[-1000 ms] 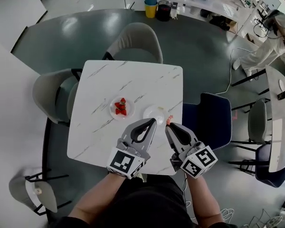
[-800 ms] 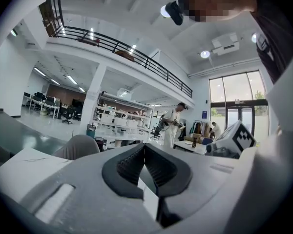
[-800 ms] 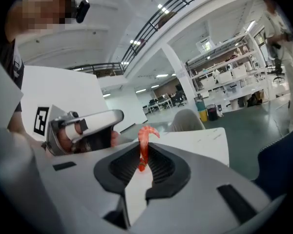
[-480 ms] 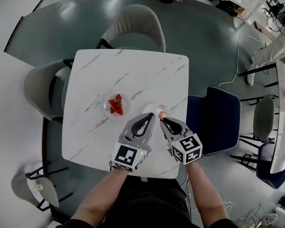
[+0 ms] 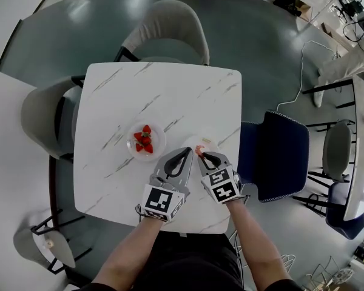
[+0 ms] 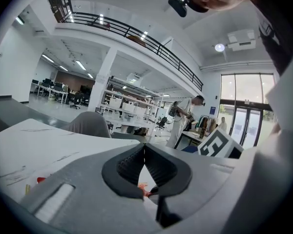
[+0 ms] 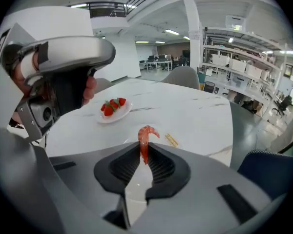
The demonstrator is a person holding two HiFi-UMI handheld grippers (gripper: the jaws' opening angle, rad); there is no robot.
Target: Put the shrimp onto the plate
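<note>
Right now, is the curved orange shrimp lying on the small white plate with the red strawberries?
No, the curved orange shrimp is pinched between the jaws of the right gripper, apart from that strawberry plate.

The shrimp (image 7: 145, 139) is orange-pink. The right tongs (image 7: 142, 147) and the left tongs (image 6: 144, 147) are light grey, with black ribbed pads (image 7: 163, 169) inside. Each has a cube (image 5: 159, 204) with black and white squares. The desk (image 5: 170, 96) is white with thin grey streaks. The strawberries (image 5: 143, 141) are red, on a whitish dish (image 5: 158, 146). One chair (image 5: 278, 156) is dark blue. The floor (image 5: 255, 47) is dark grey-green.
</note>
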